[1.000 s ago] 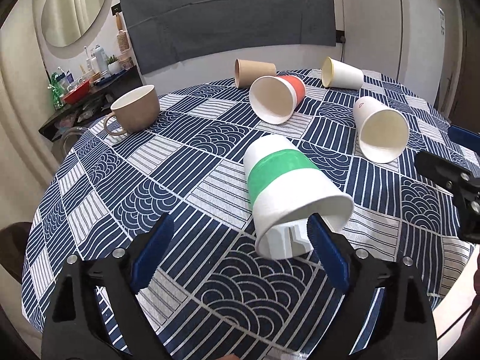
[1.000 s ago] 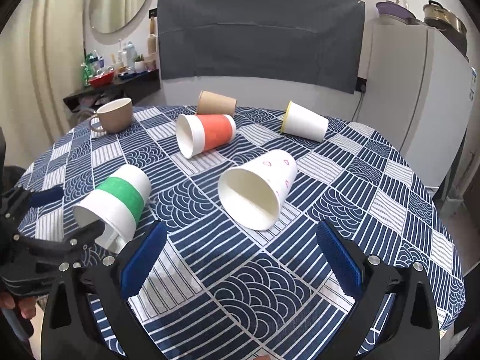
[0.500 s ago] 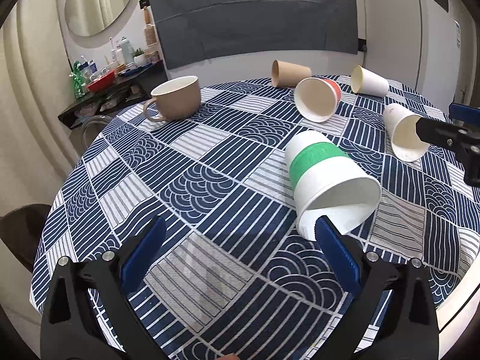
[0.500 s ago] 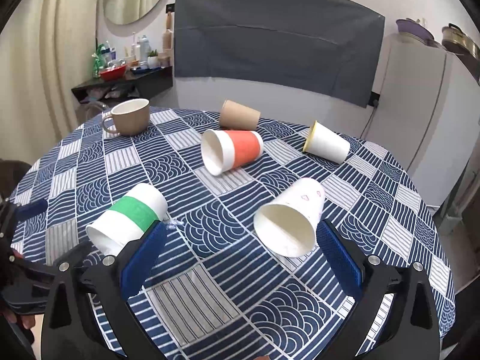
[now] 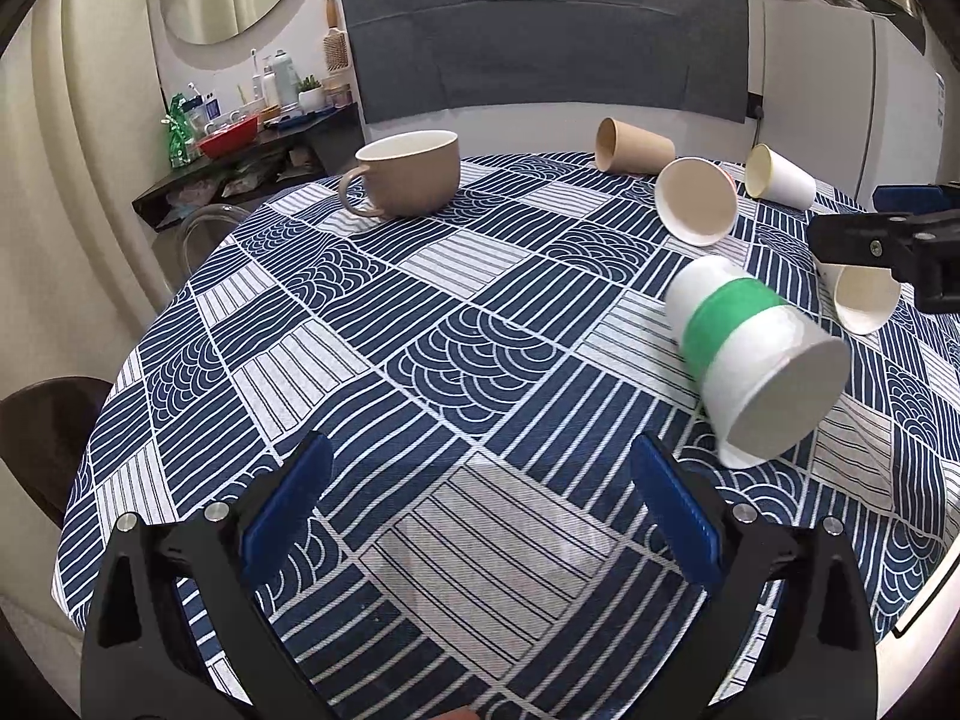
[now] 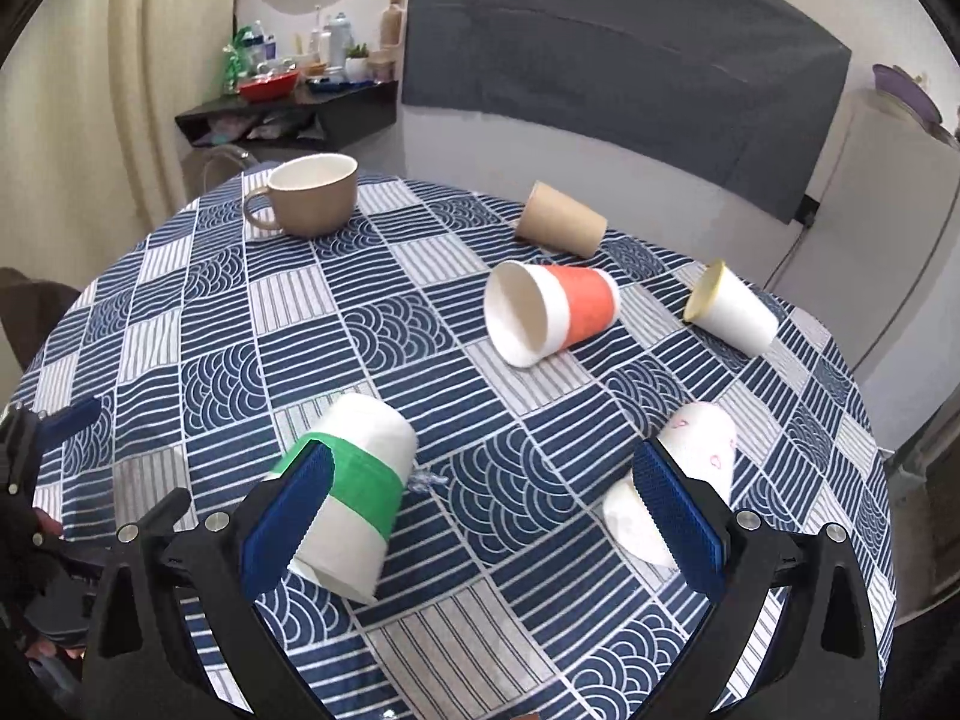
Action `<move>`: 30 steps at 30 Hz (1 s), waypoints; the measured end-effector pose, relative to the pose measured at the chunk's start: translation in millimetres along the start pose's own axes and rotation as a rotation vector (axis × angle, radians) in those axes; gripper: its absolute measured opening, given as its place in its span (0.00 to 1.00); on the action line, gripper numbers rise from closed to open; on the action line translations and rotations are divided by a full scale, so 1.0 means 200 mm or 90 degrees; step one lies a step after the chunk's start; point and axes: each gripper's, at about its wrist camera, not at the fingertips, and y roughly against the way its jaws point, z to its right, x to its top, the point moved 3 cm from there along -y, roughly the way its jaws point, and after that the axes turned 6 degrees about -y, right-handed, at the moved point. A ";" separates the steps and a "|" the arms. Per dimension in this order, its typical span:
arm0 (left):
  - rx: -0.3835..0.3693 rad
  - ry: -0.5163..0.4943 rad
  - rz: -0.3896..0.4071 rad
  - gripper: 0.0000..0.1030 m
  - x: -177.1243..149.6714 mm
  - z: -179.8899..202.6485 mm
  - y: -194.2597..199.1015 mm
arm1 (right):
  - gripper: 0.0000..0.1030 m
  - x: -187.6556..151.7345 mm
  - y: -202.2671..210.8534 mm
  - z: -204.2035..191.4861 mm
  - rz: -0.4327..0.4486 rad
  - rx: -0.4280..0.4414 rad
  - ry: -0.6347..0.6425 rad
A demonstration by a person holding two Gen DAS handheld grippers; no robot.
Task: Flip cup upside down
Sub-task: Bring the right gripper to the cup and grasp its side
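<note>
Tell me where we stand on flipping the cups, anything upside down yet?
Nothing looks flipped. The green-banded cup lies tilted on its side on the tablecloth, as do the orange cup, brown cup and two white cups. The left gripper and right gripper are both open and empty. Every flip remains.

Pink-heart cup (image 6: 699,456) mouth behind blue pad, shelf clutter (image 5: 252,120) too small to tell

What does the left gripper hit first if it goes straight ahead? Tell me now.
Likely only the blue patterned tablecloth. The left gripper is open and its line runs between the beige ceramic mug and the green-banded white paper cup; neither looks in line, though depth is unclear.
</note>
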 end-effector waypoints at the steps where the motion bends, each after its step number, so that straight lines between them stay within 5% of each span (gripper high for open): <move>1: -0.001 0.001 -0.001 0.94 0.00 -0.01 -0.01 | 0.93 0.01 -0.02 0.00 -0.011 -0.001 -0.001; 11: -0.049 0.005 -0.019 0.94 -0.01 -0.02 -0.09 | 0.93 0.02 -0.20 -0.02 -0.126 0.029 -0.030; 30: -0.076 0.004 -0.042 0.94 -0.03 -0.01 -0.13 | 0.92 0.04 -0.43 -0.05 -0.338 0.228 -0.114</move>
